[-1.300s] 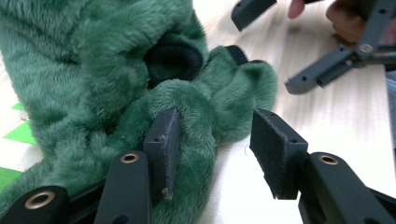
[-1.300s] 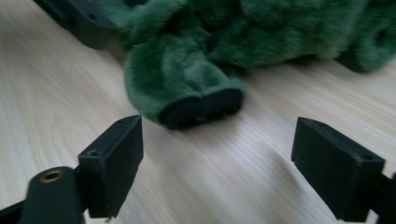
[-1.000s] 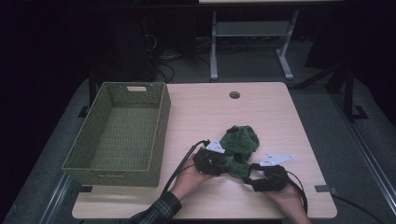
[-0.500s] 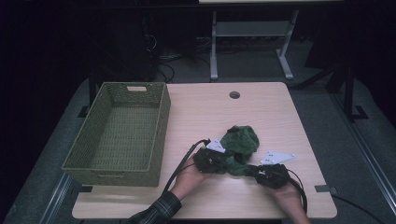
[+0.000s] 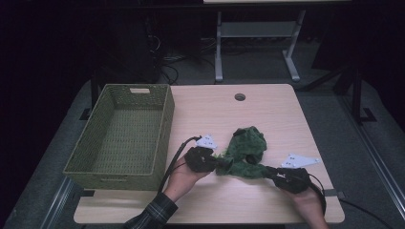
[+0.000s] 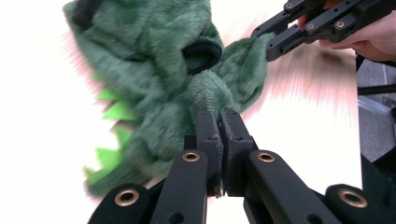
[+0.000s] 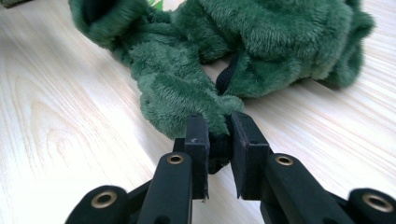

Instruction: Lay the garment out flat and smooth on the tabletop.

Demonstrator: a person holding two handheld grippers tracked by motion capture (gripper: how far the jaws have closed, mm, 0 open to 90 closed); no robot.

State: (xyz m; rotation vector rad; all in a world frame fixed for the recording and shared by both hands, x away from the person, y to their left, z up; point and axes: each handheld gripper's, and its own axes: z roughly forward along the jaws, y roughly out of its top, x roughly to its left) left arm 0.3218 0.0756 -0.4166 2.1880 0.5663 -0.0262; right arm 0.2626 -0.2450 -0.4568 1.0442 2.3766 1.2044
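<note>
Green plush garment (image 5: 246, 150) on tabletop (image 5: 267, 114), right of woven basket (image 5: 122, 133) — bright green spikes along one edge. Left claw (image 6: 220, 122) clamped on fuzzy fold at garment's near left end, having just closed. Right claw (image 7: 219, 126) likewise just closed — pinching near right end. Fabric stretched between both claws, bulk bunched behind them.

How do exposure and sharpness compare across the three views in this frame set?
High view: dim, surroundings nearly black, table and green fuzzy garment readable. Left gripper view: background blown out white, streaky motion blur at the garment's edges. Right gripper view: evenly lit, crisp wood grain.
</note>
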